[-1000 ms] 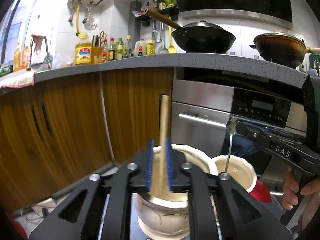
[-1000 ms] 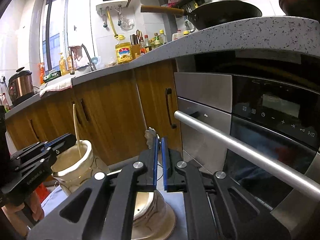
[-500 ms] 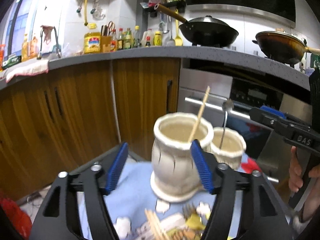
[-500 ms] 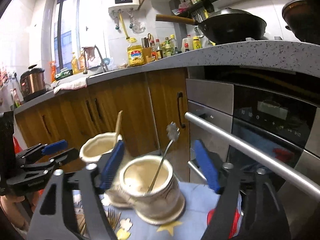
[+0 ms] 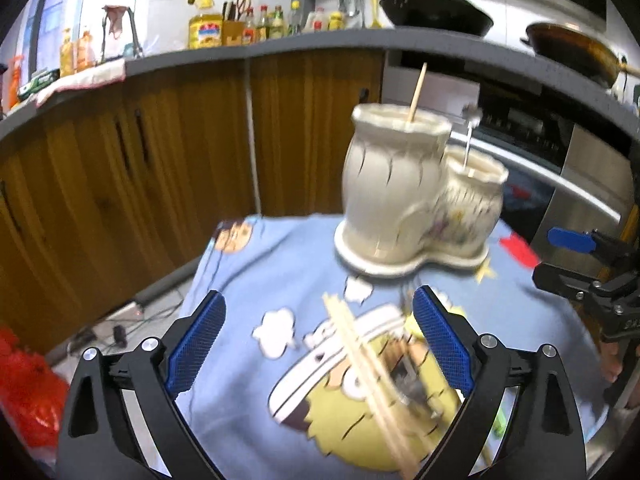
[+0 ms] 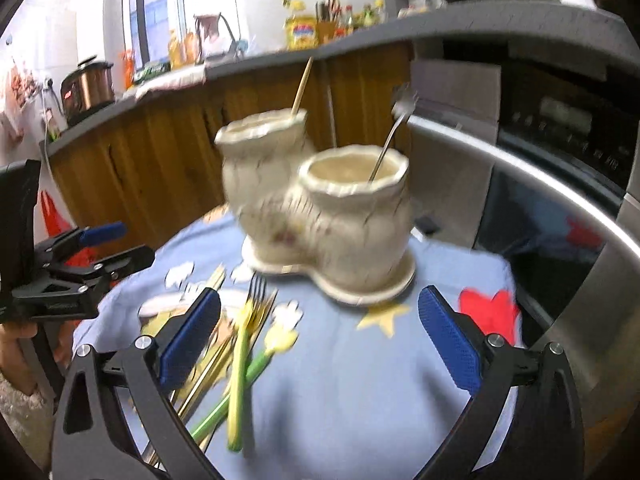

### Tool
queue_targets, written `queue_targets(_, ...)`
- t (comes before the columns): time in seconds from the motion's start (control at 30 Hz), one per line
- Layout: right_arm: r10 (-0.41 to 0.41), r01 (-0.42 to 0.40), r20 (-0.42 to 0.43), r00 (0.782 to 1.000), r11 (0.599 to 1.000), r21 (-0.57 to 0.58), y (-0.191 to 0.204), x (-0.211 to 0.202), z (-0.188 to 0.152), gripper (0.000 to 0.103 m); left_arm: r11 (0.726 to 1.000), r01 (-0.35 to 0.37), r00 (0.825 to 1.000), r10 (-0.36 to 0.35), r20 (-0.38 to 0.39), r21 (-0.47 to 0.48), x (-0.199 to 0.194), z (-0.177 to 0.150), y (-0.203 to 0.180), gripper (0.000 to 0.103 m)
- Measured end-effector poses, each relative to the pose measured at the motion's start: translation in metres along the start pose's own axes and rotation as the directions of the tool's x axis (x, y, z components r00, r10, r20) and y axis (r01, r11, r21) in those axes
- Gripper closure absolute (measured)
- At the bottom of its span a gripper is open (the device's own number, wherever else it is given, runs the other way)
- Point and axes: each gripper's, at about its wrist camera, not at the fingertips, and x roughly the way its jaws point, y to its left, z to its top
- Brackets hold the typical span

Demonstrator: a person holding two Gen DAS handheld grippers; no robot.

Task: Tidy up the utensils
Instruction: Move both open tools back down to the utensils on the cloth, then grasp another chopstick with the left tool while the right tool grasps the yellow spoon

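A cream twin-pot ceramic holder (image 5: 400,200) (image 6: 332,216) stands on the blue cartoon cloth (image 5: 248,280). One chopstick (image 5: 416,92) leans in the taller pot. A metal utensil (image 6: 394,132) leans in the shorter pot. Loose chopsticks (image 5: 368,352) and green-handled forks (image 6: 240,360) lie on the cloth in front. My left gripper (image 5: 320,308) hovers over the loose chopsticks, its jaws opening wide and gripping nothing. My right gripper (image 6: 320,312) hangs over the cloth before the holder, jaws also opening, nothing between them.
Wooden cabinets (image 5: 120,168) and an oven with a steel bar handle (image 6: 540,184) stand behind the small table. The counter above holds bottles (image 5: 256,28) and woks (image 5: 436,10). A red bag (image 5: 28,396) sits low on the left. A hand holds each gripper.
Both grippers let go of the chopstick and the metal utensil, which now stand in the pots. Both pulled back and down with jaws spread wide, bringing the cloth and loose utensils into view.
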Motion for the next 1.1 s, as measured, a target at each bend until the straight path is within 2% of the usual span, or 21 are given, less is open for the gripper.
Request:
queue_targets(0.17, -0.001, 0.0, -0.057, 0.998, 1.0, -0.031, 0.009, 0.012, -0.009, 0.005, 1.0, -0.014, 0.997, 0.015, -0.075, 0.009, 0.012, -0.018, 0.006, 0.009)
queue_targets(0.33, 0.0, -0.007, -0.099, 0.995, 0.998, -0.069, 0.017, 0.023, -0.017, 0.005, 0.999, -0.036, 0.987, 0.041, -0.156, 0.036, 0.028, -0.029, 0.006, 0.009)
queue_targets(0.43, 0.0, -0.009, -0.114, 0.993, 0.997, -0.075, 0.016, 0.027, -0.019, 0.005, 0.999, -0.034, 0.983, 0.039, -0.178, 0.033, 0.032, -0.032, 0.006, 0.011)
queue_targets(0.6, 0.002, -0.01, -0.121, 0.993, 0.997, -0.07, 0.014, 0.028, -0.019, 0.006, 0.997, -0.036, 0.975, 0.051, -0.218, 0.072, 0.039, -0.038, -0.001, 0.02)
queue_targets(0.83, -0.005, -0.006, -0.122, 0.993, 0.995, -0.097, 0.018, 0.028, -0.02, 0.006, 0.995, -0.047, 0.973, 0.066, -0.223, 0.086, 0.04, -0.039, -0.004, 0.025)
queue_targets(0.9, -0.004, -0.009, -0.124, 0.992, 0.995, -0.103, 0.02, 0.028, -0.021, 0.006, 0.996, -0.041, 0.972, 0.06, -0.226, 0.085, 0.041, -0.038, -0.004, 0.028)
queue_targets(1.0, 0.007, -0.022, -0.135, 0.991, 0.993, -0.114, 0.024, 0.03, -0.022, 0.006, 0.995, -0.025, 0.971, 0.046, -0.236, 0.092, 0.042, -0.037, -0.009, 0.043)
queue_targets(1.1, 0.014, -0.036, -0.162, 0.987, 0.99, -0.136, 0.03, 0.035, -0.025, 0.019, 0.993, -0.015, 0.97, 0.042, -0.238, 0.115, 0.043, -0.036, -0.015, 0.058)
